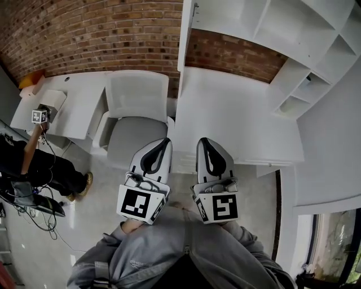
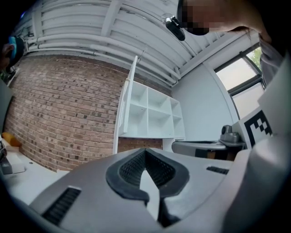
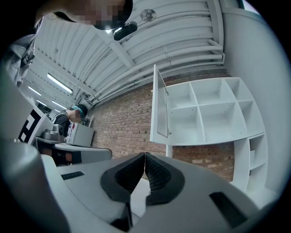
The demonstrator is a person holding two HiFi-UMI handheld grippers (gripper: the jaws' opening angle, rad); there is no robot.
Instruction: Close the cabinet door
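The white wall cabinet (image 1: 237, 17) hangs on the brick wall with several bare cubby shelves. Its door (image 1: 185, 34) stands swung out, edge-on towards me. The left gripper view shows the same door (image 2: 129, 98) left of the shelves (image 2: 154, 113). In the right gripper view the door (image 3: 159, 107) has a small handle on its inner side, next to the cabinet (image 3: 213, 113). My left gripper (image 1: 167, 141) (image 2: 145, 151) and right gripper (image 1: 201, 141) (image 3: 144, 154) sit side by side below the cabinet, well short of the door. Both are shut with nothing in them.
A white counter (image 1: 237, 113) lies under the cabinet, with a pale chair (image 1: 135, 107) to its left. A tall white shelf unit (image 1: 316, 79) stands at the right. A white desk (image 1: 79, 107) and a person (image 1: 34, 163) holding a marker cube are at the far left.
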